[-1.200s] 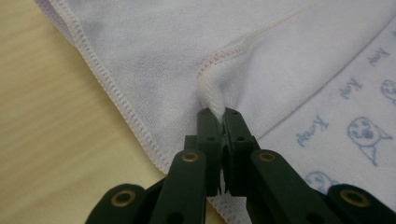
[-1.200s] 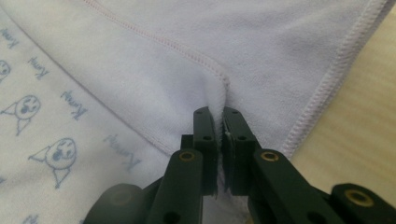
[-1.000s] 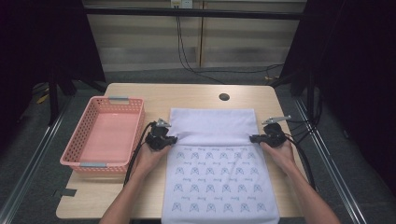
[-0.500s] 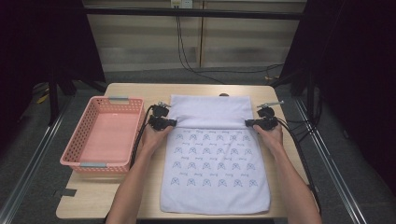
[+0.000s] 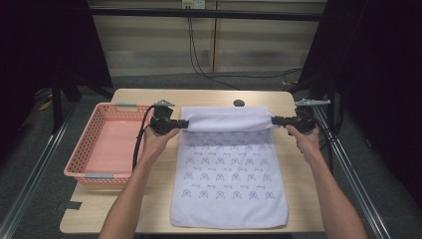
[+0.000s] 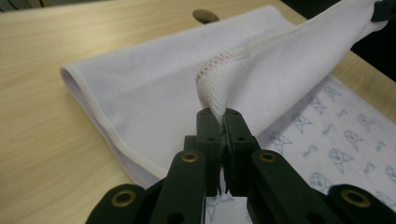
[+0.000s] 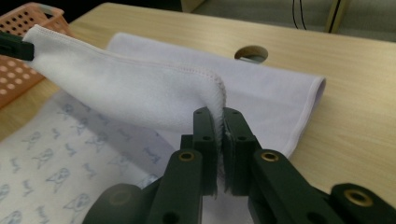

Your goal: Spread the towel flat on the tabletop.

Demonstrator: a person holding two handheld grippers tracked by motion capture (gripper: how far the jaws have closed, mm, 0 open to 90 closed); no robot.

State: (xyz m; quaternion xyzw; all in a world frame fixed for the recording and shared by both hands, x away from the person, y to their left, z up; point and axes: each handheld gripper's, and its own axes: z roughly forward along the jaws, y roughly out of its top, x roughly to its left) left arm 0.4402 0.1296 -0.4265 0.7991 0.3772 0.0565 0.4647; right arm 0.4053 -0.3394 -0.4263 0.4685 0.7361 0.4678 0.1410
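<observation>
- I am holding my left gripper [image 5: 183, 124] left of centre in the high view, its jaws pressed together and pinching one corner of the white towel [image 5: 229, 184]
- In the left gripper view, the two black jaws of the left gripper [image 6: 223, 113] are clamping a stitched, bunched corner of the towel [image 6: 154, 107] at the middle of the frame, with the cloth rising away toward the upper right
- I am holding my right gripper [image 5: 274, 120] right of centre in the high view, its jaws likewise pressed together on the opposite towel corner
- In the right gripper view, the jaws of the right gripper [image 7: 219, 112] are pinching the hemmed corner of the towel [image 7: 130, 91] at centre frame, and the cloth is stretching away to the upper left
- The edge between the two grippers is hanging taut and lifted off the table [image 5: 209, 95], with a plain white fold lying beneath and beyond it
- The printed part of the towel is lying flat on the table, filling the lower centre of the high view and reaching the near table edge
- A pink basket [image 5: 82, 149] is sitting at the left of the high view, just beside the towel and apart from it
- A round hole [image 5: 239, 103] in the tabletop is showing just above the towel's far fold
</observation>
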